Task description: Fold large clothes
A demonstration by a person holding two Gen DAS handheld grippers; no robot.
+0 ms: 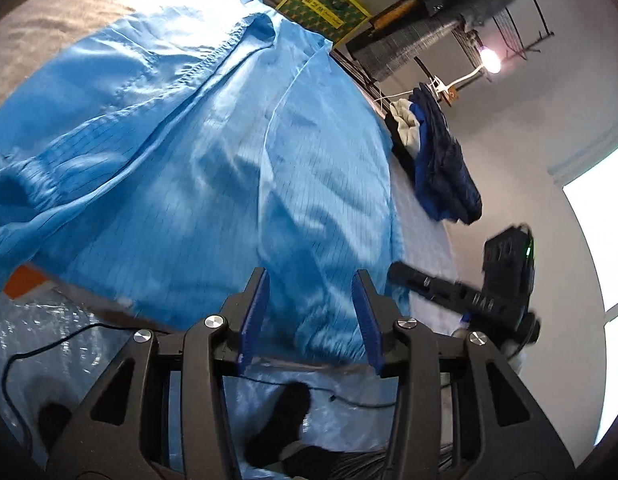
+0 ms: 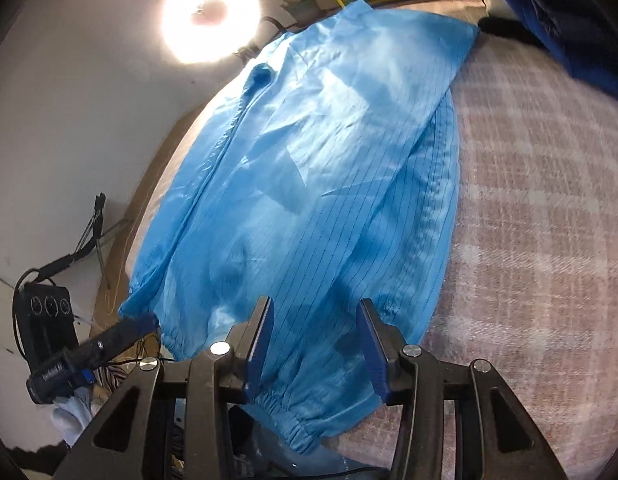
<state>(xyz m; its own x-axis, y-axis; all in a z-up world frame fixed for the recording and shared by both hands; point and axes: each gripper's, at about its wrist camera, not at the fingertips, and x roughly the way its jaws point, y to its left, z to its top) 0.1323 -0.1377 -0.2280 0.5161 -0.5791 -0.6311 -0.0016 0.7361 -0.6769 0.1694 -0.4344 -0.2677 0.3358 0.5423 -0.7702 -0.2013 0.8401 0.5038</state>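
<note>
A shiny light-blue pinstriped garment [image 2: 309,184] lies spread over a bed covered by a pink-and-white checked blanket [image 2: 541,208]; its elastic hem hangs over the near edge. Bare blanket stays free beside it. A heap of dark-blue clothes [image 1: 441,160] sits at the far corner. The left tongs [image 1: 313,304] and right tongs [image 2: 315,332] both stand parted above the hem, gripping nothing.

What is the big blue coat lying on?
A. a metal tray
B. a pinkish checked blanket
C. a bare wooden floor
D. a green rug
B: in the right wrist view the light blue garment is spread flat on a pinkish checked blanket that stretches out beside it.
</note>
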